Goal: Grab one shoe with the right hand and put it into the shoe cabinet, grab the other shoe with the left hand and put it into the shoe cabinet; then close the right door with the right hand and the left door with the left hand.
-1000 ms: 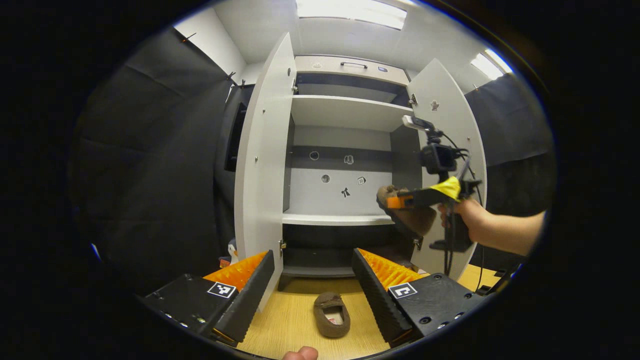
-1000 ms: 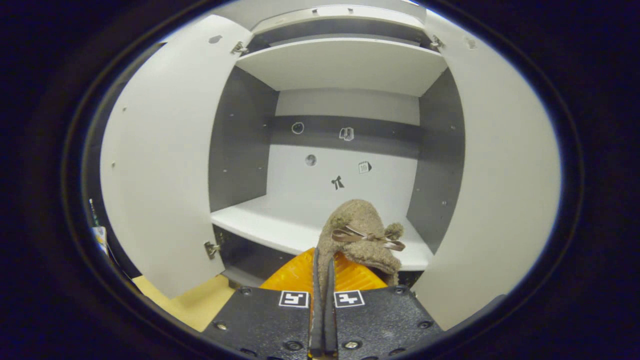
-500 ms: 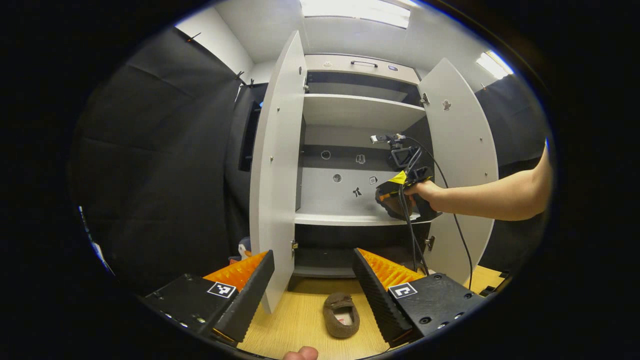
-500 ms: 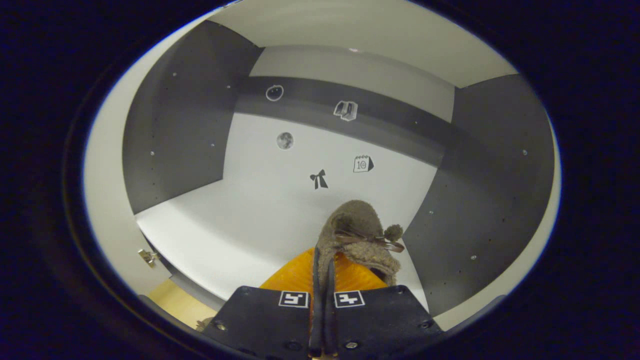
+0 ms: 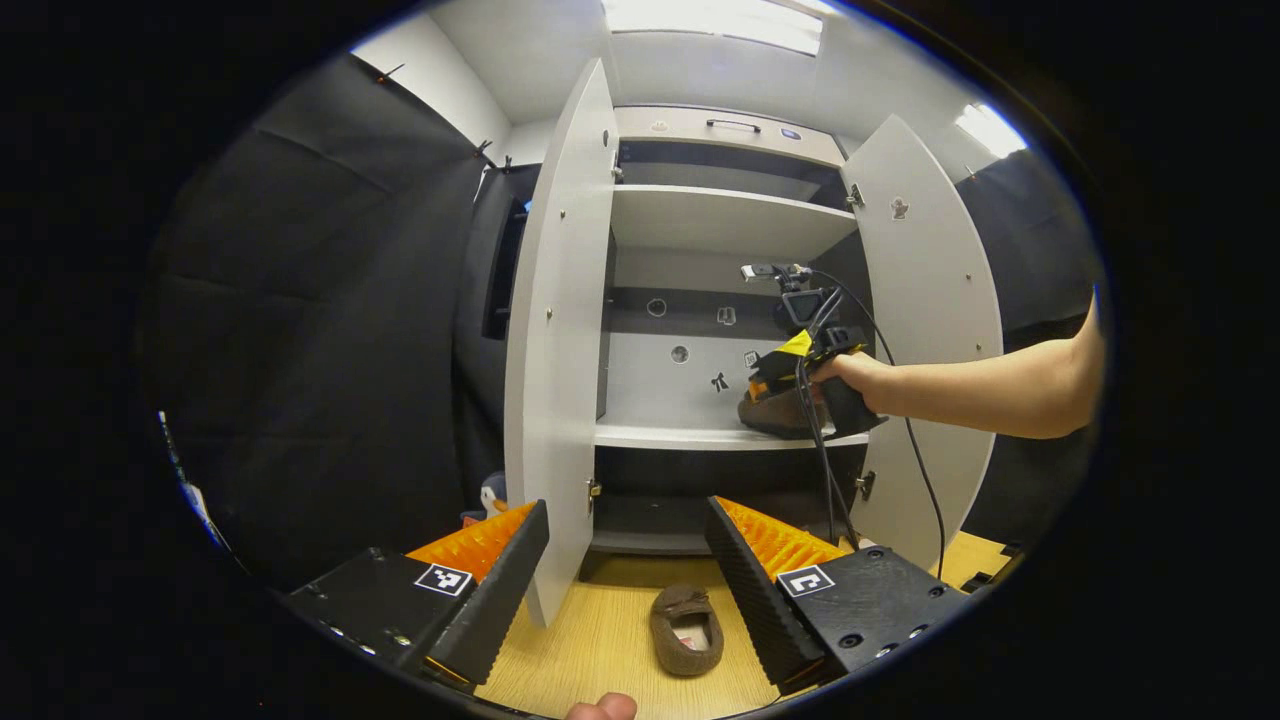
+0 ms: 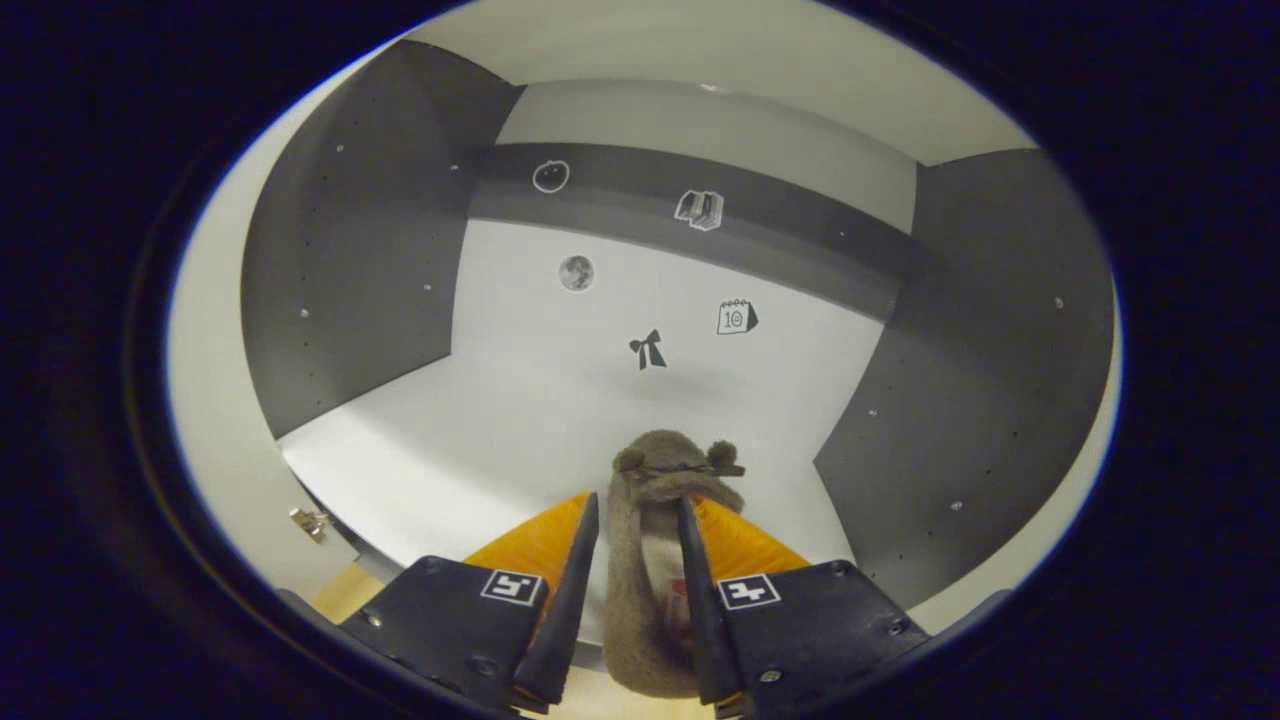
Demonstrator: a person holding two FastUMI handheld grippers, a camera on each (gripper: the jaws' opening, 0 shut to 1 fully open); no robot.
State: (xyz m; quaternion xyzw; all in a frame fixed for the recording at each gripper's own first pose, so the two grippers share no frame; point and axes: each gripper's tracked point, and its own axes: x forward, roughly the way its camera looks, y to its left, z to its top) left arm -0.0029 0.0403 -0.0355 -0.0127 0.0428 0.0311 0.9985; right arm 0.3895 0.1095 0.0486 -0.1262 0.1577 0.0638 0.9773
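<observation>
Right gripper (image 6: 632,520) inside the shoe cabinet (image 5: 730,215), jaws parting around a brown shoe (image 6: 655,560) sitting on the middle shelf (image 6: 480,440). Left gripper (image 5: 625,535) hovering, jaws wide apart, over the second shoe (image 5: 686,630) lying on the bench (image 5: 600,650).

Left gripper view low, back from shoe cabinet (image 5: 700,300), right gripper view inside, both facing its shelf (image 6: 480,430)

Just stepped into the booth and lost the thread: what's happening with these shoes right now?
A person is loading a pair of brown slippers into the shoe cabinet, whose two doors stand open. The right tongs have a slipper on the middle shelf, with the fingers parted either side of it, apparently letting go. The other slipper lies on the wooden floor in front of the cabinet, between the open left tongs, not yet picked up.
</observation>
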